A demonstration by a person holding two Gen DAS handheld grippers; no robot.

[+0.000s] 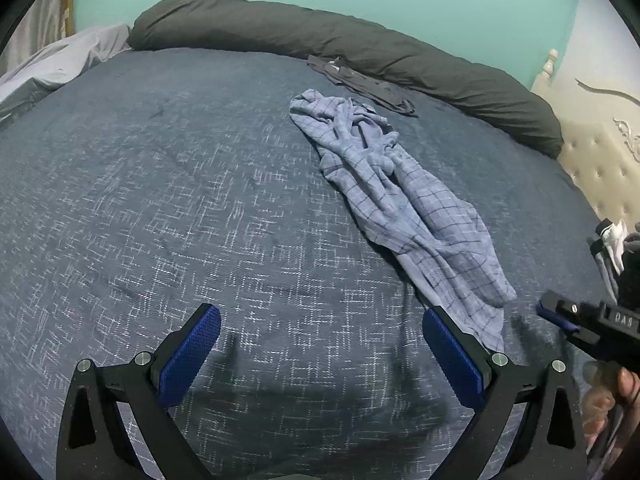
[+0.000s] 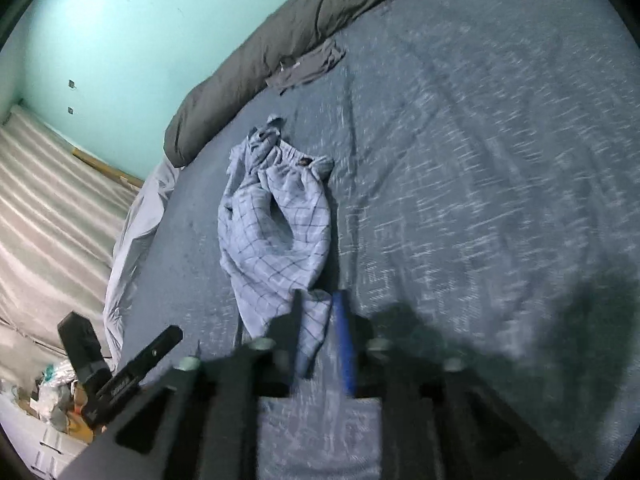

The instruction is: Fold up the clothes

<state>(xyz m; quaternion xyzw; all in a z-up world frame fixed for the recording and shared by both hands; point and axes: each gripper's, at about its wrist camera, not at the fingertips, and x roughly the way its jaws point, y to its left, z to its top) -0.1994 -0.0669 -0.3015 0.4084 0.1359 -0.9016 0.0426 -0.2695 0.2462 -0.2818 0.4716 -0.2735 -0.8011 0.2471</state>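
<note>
A light-blue checked garment (image 1: pixel 400 200) lies crumpled in a long strip on the dark blue bedcover (image 1: pixel 160 200). My left gripper (image 1: pixel 322 314) hovers open over bare cover, its right finger just beside the garment's near end. My right gripper (image 2: pixel 319 296) stands partly open, and the near end of the checked garment (image 2: pixel 276 224) lies loosely between its fingers without being pinched. In the left wrist view the right gripper (image 1: pixel 550 312) sits at the right edge, just off the cloth's corner. A dark garment (image 1: pixel 360 80) lies flat near the far bolster.
A long dark grey bolster (image 1: pixel 360 40) runs along the far side against the teal wall. A pale tufted headboard (image 1: pixel 600 152) is on the right, with a small pile of clothes (image 1: pixel 612 248) below it. Grey sheets (image 1: pixel 60 60) bunch at the far left. Clutter (image 2: pixel 52 396) sits beside the bed.
</note>
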